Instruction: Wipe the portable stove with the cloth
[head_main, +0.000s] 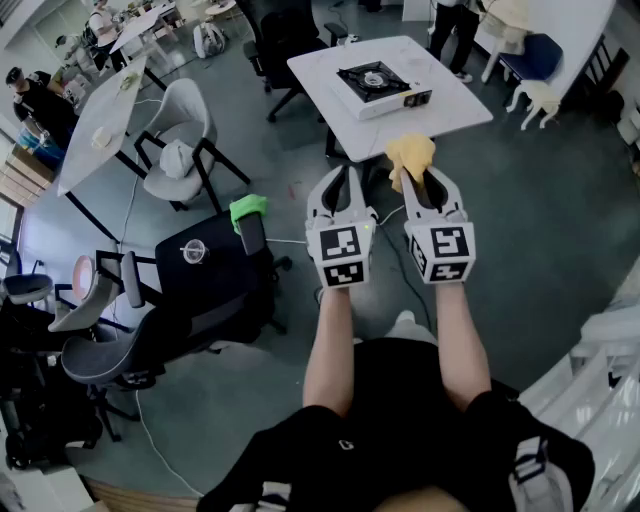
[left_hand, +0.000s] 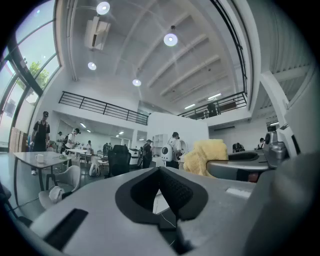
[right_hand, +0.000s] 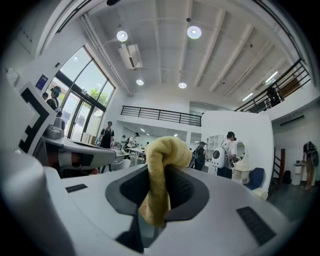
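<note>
Pinching cloth (right_hand: 159, 165), right tool (head_main: 424, 178), stove (head_main: 372, 82) well apart

Left tongs (head_main: 343, 178) closed empty; right tongs (head_main: 418, 180) pinch cloth (head_main: 410, 152).

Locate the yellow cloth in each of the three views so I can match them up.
Head view: yellow cloth upper centre, at the right hand-held gripper tips.
Left gripper view: cloth right of centre, mid-height.
Right gripper view: cloth at centre, pinched between the jaws.
Shared landmark: the right hand-held gripper holding it, visible in all three.
</note>
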